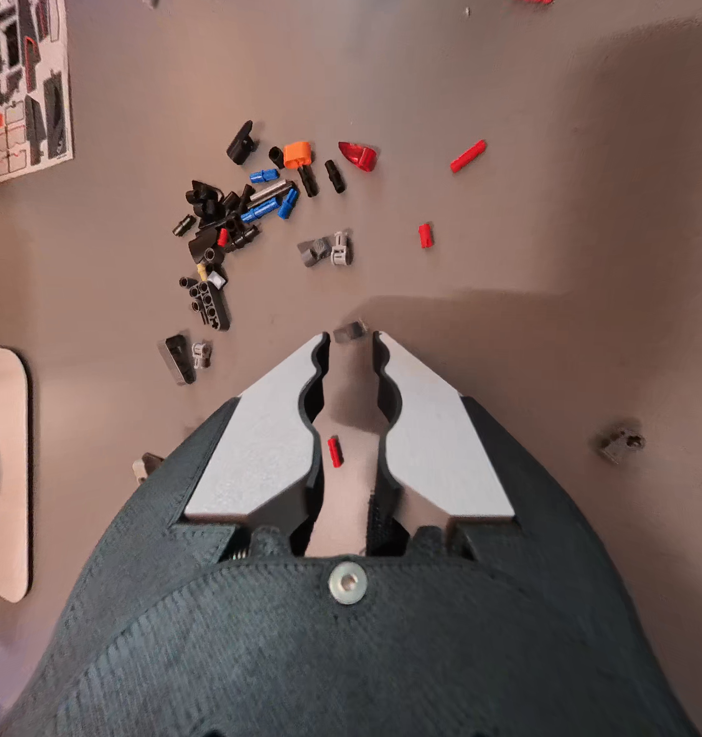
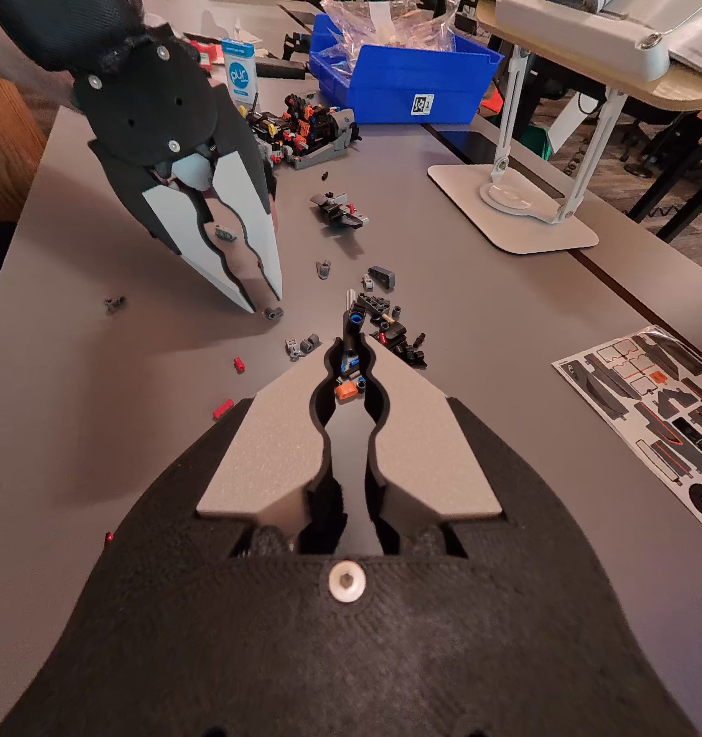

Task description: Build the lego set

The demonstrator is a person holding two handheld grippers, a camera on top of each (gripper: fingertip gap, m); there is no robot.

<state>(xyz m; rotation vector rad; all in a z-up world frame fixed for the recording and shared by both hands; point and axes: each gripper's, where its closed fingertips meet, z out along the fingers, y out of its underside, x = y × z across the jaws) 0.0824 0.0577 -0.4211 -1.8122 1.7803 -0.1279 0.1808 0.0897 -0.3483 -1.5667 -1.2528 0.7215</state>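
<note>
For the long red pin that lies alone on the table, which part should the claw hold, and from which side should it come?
Hold the long red pin at its middle, across its narrow width, coming from straight above. It lies flat on the table with free space all around, so both fingers can probably go down beside it. Its round body may roll, so close slowly.

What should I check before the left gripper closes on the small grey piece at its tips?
1. Left gripper open: ok, jaws stand apart.
2. Small grey piece lined up with the gap: ok, it lies just beyond the tips.
3. Only that piece in the closing path: not ok, a red pin shows between the fingers, farther back.
4. Right gripper clear of the left one: ok, they are well apart in the right wrist view.
5. Right gripper's hold on the black part at its tips: cannot tell.
</note>
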